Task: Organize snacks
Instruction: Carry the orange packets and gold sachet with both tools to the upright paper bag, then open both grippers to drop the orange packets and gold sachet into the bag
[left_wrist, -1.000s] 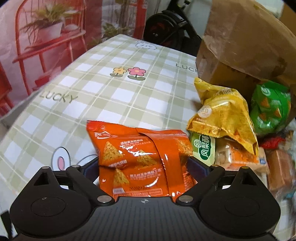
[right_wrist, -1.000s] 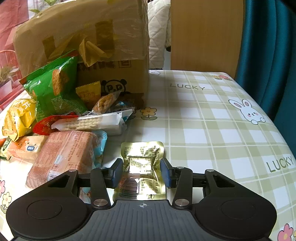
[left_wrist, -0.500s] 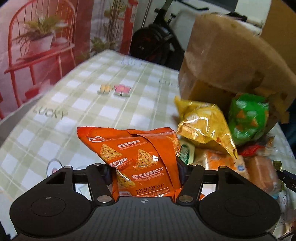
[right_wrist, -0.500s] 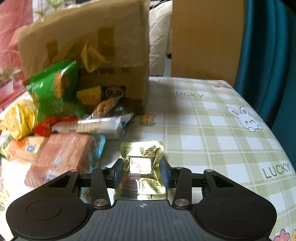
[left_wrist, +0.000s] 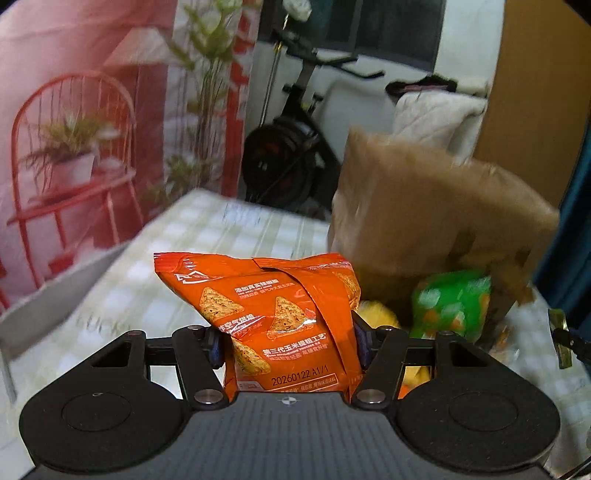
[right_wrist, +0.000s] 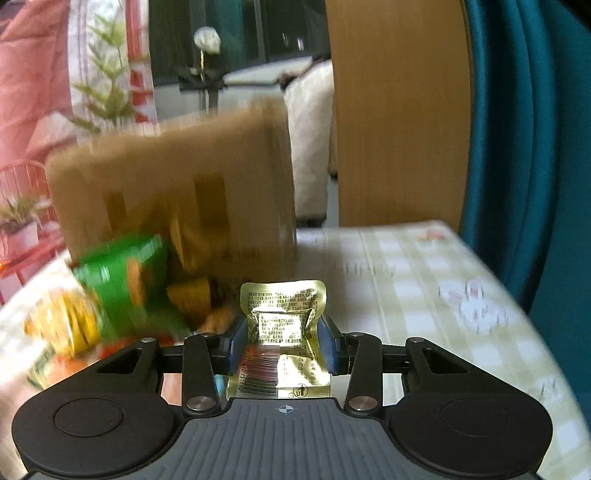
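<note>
My left gripper (left_wrist: 288, 343) is shut on an orange chip bag (left_wrist: 280, 314) and holds it lifted above the checked tablecloth (left_wrist: 177, 258). My right gripper (right_wrist: 282, 341) is shut on a small gold foil packet (right_wrist: 282, 332), also lifted off the table. A brown cardboard box (left_wrist: 424, 214) stands behind the snack pile; it also shows in the right wrist view (right_wrist: 177, 192). A green chip bag (left_wrist: 450, 302) leans against the box, also seen in the right wrist view (right_wrist: 125, 280). A yellow bag (right_wrist: 66, 321) lies at the left of the pile.
An exercise bike (left_wrist: 291, 147) and a white quilt (left_wrist: 436, 110) stand beyond the table's far edge. A wooden panel (right_wrist: 399, 110) and a teal curtain (right_wrist: 524, 129) rise on the right. The checked tablecloth (right_wrist: 424, 288) stretches right of the box.
Both grippers have risen and tilted up with their snacks, so the table and pile dropped lower in view. The left jaws closed tighter on the orange bag.
</note>
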